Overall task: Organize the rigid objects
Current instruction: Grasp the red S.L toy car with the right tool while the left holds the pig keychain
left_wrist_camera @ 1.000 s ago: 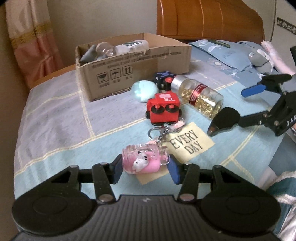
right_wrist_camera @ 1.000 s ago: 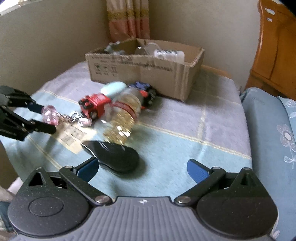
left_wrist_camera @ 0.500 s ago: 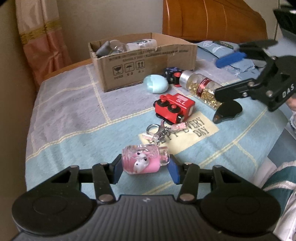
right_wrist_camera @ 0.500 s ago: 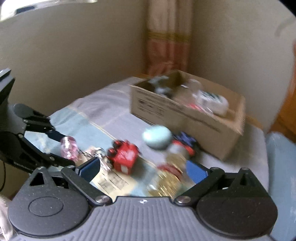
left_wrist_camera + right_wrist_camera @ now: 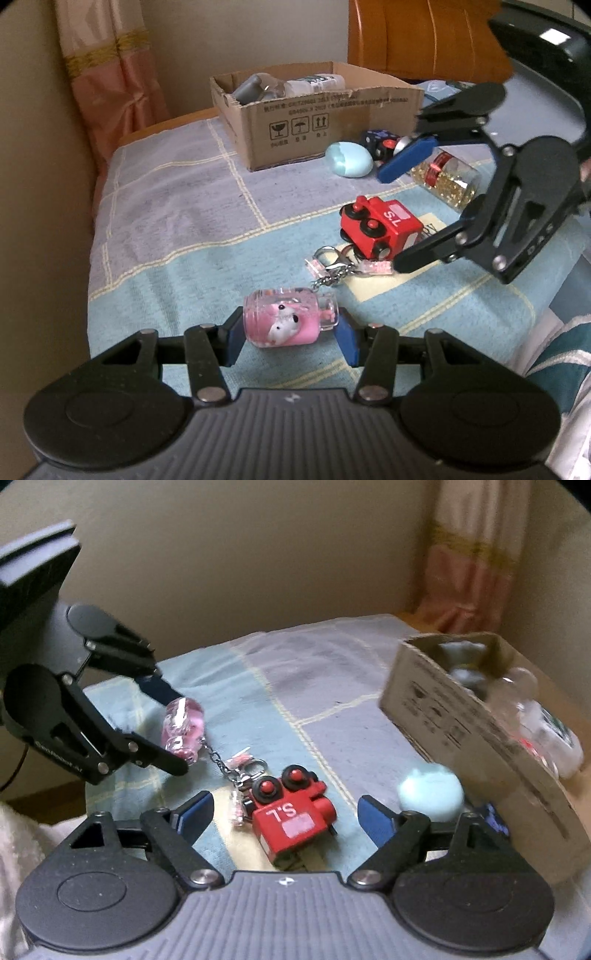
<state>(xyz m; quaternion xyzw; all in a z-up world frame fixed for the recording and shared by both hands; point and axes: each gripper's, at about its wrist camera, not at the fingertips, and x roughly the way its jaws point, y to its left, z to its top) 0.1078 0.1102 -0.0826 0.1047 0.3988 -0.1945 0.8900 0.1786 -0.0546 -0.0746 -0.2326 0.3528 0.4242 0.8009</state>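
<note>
My left gripper is shut on a pink bottle-shaped keychain charm with a white figure inside; it also shows in the right wrist view. Its chain trails toward a red toy train lying on the bedspread. My right gripper is open, its fingers either side of the red train, just above it. A cardboard box holding several items stands at the back.
A pale blue egg-shaped case, a dark dice-like cube and a clear jar of gold capsules lie near the box. A cream label patch is on the bedspread. A wall and curtain are at left, a wooden headboard behind.
My right gripper has swung from the black mouse over to the red train, now straddling it. My left gripper keeps its hold on the pink charm and has drawn back slightly.
</note>
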